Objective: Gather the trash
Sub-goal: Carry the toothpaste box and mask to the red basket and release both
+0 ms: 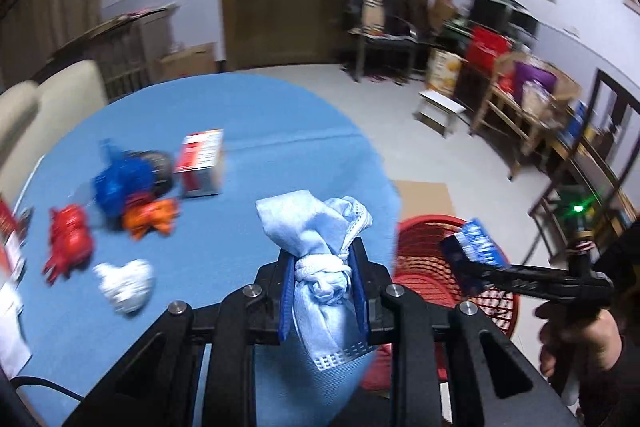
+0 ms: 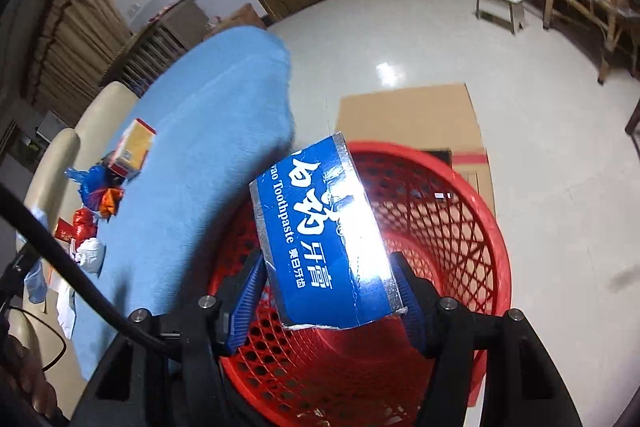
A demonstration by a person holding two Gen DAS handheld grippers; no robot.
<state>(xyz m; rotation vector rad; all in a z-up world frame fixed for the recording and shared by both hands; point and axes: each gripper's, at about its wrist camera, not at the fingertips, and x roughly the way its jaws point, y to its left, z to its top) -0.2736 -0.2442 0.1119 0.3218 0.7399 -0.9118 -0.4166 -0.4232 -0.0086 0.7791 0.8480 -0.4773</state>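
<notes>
Underneath, blue tablecloth; glossy white floor.

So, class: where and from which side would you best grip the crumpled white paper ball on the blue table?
Grip the white paper ball across its middle, coming from above. It lies alone on the blue table, apart from the red wrapper, so both sides are free, and it is soft enough to squeeze.

Blue toothpaste box over red basket
</notes>
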